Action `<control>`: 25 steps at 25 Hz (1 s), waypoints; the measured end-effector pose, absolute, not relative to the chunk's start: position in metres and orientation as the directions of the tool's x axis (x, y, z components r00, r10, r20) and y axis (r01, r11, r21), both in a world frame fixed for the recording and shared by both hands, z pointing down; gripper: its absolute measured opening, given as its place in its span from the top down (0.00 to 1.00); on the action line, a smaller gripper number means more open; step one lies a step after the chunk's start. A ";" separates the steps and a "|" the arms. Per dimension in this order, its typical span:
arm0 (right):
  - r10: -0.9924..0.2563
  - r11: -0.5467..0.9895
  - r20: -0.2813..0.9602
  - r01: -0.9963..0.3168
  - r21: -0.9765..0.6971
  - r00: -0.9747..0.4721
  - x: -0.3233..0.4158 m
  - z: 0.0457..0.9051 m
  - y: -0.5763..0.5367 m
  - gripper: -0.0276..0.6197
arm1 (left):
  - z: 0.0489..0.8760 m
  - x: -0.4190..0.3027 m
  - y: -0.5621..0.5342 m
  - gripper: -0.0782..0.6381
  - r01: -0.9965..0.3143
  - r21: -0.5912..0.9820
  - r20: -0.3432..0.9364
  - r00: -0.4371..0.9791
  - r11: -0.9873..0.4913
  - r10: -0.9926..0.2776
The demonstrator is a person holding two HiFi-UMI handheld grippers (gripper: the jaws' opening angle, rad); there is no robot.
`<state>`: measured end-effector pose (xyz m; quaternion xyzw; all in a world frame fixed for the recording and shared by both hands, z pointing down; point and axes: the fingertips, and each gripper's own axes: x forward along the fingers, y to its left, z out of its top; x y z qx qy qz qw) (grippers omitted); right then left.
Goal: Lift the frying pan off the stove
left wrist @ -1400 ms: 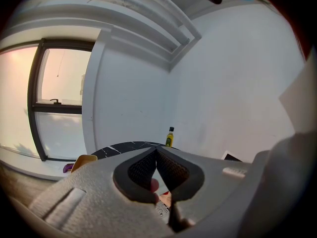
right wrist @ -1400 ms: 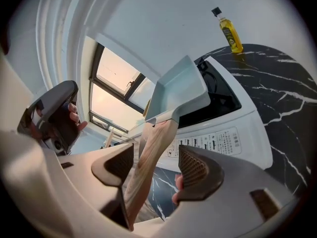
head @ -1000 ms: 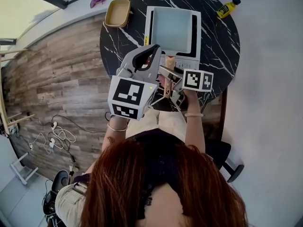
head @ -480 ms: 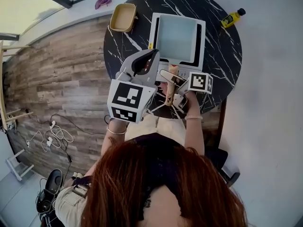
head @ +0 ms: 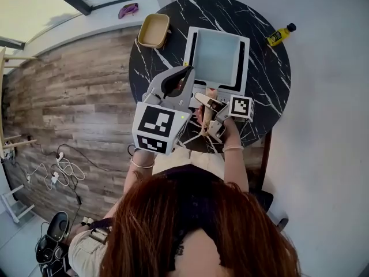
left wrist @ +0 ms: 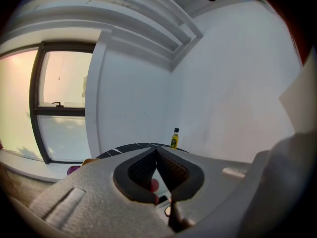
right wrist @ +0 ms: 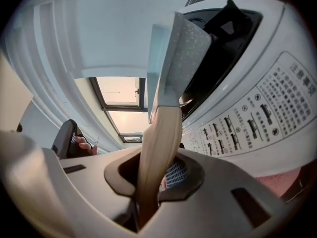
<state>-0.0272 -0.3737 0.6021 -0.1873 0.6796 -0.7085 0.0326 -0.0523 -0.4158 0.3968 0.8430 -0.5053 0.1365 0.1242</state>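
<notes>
A square pale-blue frying pan (head: 217,51) sits on a white stove (head: 214,88) on the round black marble table (head: 266,91). Its wooden handle (head: 207,109) points toward me. My right gripper (head: 203,101) is at that handle, and its jaws are closing round it. In the right gripper view the handle (right wrist: 158,148) runs up between the pads of the right gripper (right wrist: 156,171) to the pan (right wrist: 181,53), seen edge-on over the stove (right wrist: 257,108). The left gripper (head: 184,73) hangs raised above the table's near left. Seen in its own view, the left gripper (left wrist: 156,153) is shut on nothing.
A small yellow bottle (head: 279,34) stands at the table's far right, also in the left gripper view (left wrist: 175,138). A tan bowl (head: 154,30) sits at the far left edge. A purple thing (head: 128,8) lies on the sill. Cables (head: 60,169) trail on the wooden floor.
The right gripper's jaws have closed in on the wooden handle. The left gripper has stayed raised and shut. The head view has shifted slightly.
</notes>
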 end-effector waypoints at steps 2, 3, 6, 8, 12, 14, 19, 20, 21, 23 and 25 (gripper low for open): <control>-0.303 -0.069 0.241 -0.231 -0.971 -0.922 -0.026 0.603 -0.372 0.85 | 0.393 -0.054 -0.414 0.87 -0.887 0.069 0.345 0.450 -0.456 -0.823; -0.303 -0.070 0.253 -0.243 -0.967 -0.919 -0.026 0.603 -0.370 0.86 | 0.390 -0.055 -0.412 0.87 -0.888 0.067 0.341 0.449 -0.455 -0.826; -0.307 -0.065 0.270 -0.263 -0.963 -0.913 -0.027 0.602 -0.369 0.86 | 0.382 -0.059 -0.411 0.87 -0.891 0.063 0.324 0.445 -0.450 -0.835; -0.306 -0.054 0.275 -0.272 -0.961 -0.911 -0.028 0.600 -0.367 0.86 | 0.378 -0.062 -0.409 0.87 -0.893 0.061 0.316 0.442 -0.447 -0.839; -0.310 -0.037 0.249 -0.250 -0.967 -0.917 -0.032 0.593 -0.364 0.86 | 0.374 -0.070 -0.405 0.87 -0.897 0.058 0.304 0.434 -0.438 -0.848; -0.319 -0.035 0.260 -0.263 -0.964 -0.911 -0.031 0.592 -0.362 0.86 | 0.373 -0.073 -0.400 0.87 -0.899 0.058 0.300 0.430 -0.433 -0.852; -0.338 -0.019 0.284 -0.295 -0.955 -0.897 -0.025 0.586 -0.355 0.86 | 0.365 -0.079 -0.389 0.87 -0.897 0.053 0.284 0.435 -0.439 -0.855; -0.340 -0.017 0.280 -0.292 -0.956 -0.898 -0.026 0.583 -0.352 0.86 | 0.363 -0.080 -0.386 0.87 -0.896 0.055 0.279 0.438 -0.442 -0.854; -0.342 -0.014 0.279 -0.291 -0.956 -0.897 -0.026 0.579 -0.350 0.86 | 0.360 -0.080 -0.384 0.87 -0.893 0.057 0.273 0.444 -0.446 -0.854; -0.346 -0.003 0.289 -0.307 -0.952 -0.893 -0.027 0.575 -0.344 0.86 | 0.355 -0.078 -0.379 0.87 -0.887 0.061 0.257 0.458 -0.458 -0.851; -0.349 0.011 0.307 -0.332 -0.943 -0.885 -0.026 0.572 -0.340 0.86 | 0.353 -0.076 -0.375 0.87 -0.878 0.061 0.246 0.474 -0.474 -0.846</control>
